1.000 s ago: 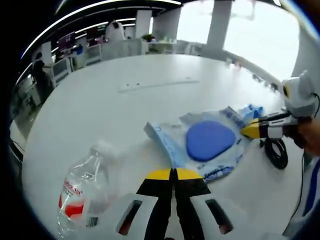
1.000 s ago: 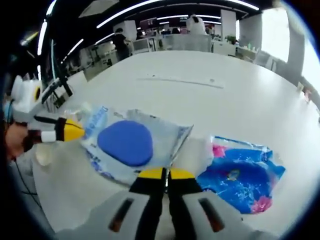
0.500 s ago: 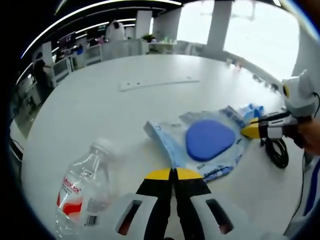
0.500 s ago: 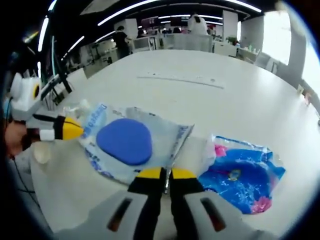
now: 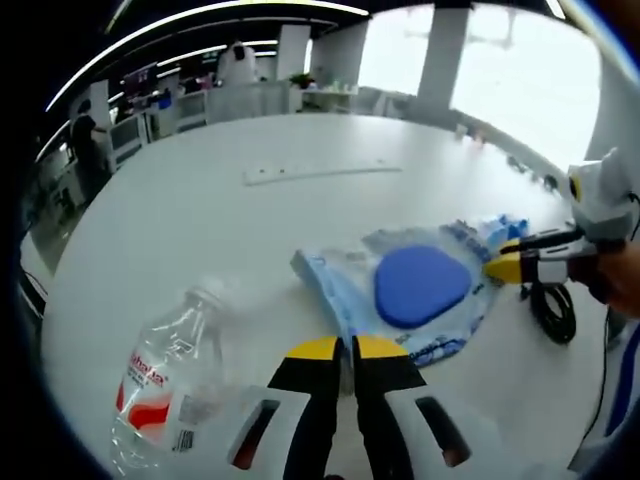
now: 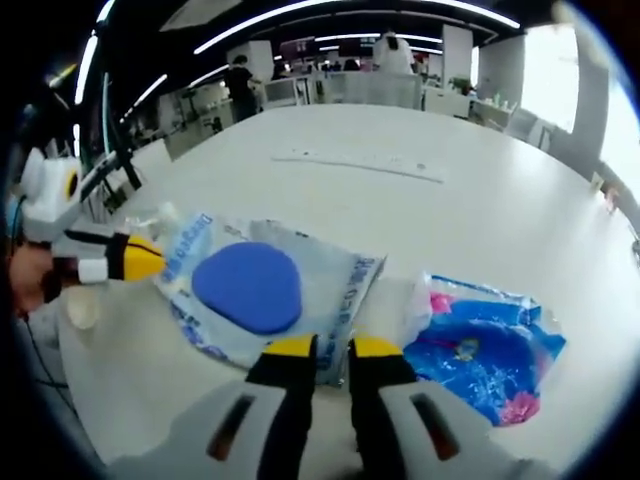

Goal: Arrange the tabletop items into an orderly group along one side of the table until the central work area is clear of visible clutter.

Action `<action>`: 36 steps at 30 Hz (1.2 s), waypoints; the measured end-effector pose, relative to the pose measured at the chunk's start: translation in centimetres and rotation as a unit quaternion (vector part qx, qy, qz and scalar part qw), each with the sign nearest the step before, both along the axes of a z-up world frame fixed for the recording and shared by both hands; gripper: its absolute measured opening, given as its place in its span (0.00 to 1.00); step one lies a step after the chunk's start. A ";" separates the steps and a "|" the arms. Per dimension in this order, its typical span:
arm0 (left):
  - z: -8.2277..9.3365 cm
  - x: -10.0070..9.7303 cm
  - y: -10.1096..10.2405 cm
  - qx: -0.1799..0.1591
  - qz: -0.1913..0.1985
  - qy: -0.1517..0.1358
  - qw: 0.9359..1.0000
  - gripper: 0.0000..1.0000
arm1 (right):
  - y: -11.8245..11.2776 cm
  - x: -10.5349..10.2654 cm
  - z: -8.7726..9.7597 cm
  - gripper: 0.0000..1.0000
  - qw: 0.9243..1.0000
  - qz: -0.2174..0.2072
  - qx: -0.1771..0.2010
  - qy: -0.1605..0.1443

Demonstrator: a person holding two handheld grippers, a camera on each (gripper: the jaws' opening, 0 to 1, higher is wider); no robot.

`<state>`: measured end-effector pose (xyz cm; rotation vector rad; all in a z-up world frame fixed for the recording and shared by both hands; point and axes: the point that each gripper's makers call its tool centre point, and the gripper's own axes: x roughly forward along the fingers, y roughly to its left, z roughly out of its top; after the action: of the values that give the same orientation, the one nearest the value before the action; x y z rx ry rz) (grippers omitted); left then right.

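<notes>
left tool (image 5: 341, 348) low over the desk (image 5: 200, 210), yellow tips nearly together w/ only a thin slit between, pinching nothing; near edge of the clear pouch w/ blue pad (image 5: 420, 285) just ahead of the tips, looks apart from them. same tool seen from the right gripper view (image 6: 125, 258) at the pouch's far-left end, close to or touching its edge, can't tell which

right tool (image 6: 331, 347) a little spread, narrow gap, near edge of the pouch (image 6: 247, 288) right at the tips, prob. between or just under them but grip not clear; in the left gripper view (image 5: 520, 266) poking in beside the pouch's other end, held by a hand (image 5: 625, 285). reads as both tools flanking the pouch from opposite ends, likely to slide or square it w/o crumpling the soft film

clear water bottle (image 5: 170, 385) lying on its side, red label, cap end pointing away, just beside the left tool, well apart from the pouch; lying flat so may roll if nudged

blue & pink patterned packet (image 6: 485, 340) flat just beside the pouch, crumpled white bit between them, touching or overlapping, hard to say

black cable coil (image 5: 552, 305) near the desk's edge by the right tool; long pale strip (image 5: 320, 172) alone further out on the desk

items bunched near one edge, middle mostly bare, so task prob. well along; bottle not yet lined up w/ the rest
</notes>
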<state>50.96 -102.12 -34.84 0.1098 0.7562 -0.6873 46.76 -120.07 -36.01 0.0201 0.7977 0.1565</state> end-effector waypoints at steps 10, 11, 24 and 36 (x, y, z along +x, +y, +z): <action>0.4 0.1 0.1 0.002 0.000 -0.007 1.000 0.03 | -0.2 0.0 0.8 0.13 1.000 -0.006 -0.001 -0.009; 0.4 0.1 0.1 0.002 0.000 -0.008 1.000 0.04 | -0.2 0.0 0.9 0.14 1.000 -0.006 0.000 -0.009; 0.7 0.1 0.4 0.002 0.001 -0.014 1.000 0.18 | -0.3 0.2 1.8 0.14 1.000 -0.007 -0.003 -0.021; 1.7 0.1 0.4 -0.007 0.001 -0.025 1.000 0.29 | 0.3 0.4 2.9 0.19 0.999 0.001 0.004 -0.039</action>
<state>51.09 -101.69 -33.12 0.1132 0.7034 -0.6845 47.15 -119.80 -33.07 0.0200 0.7192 0.1603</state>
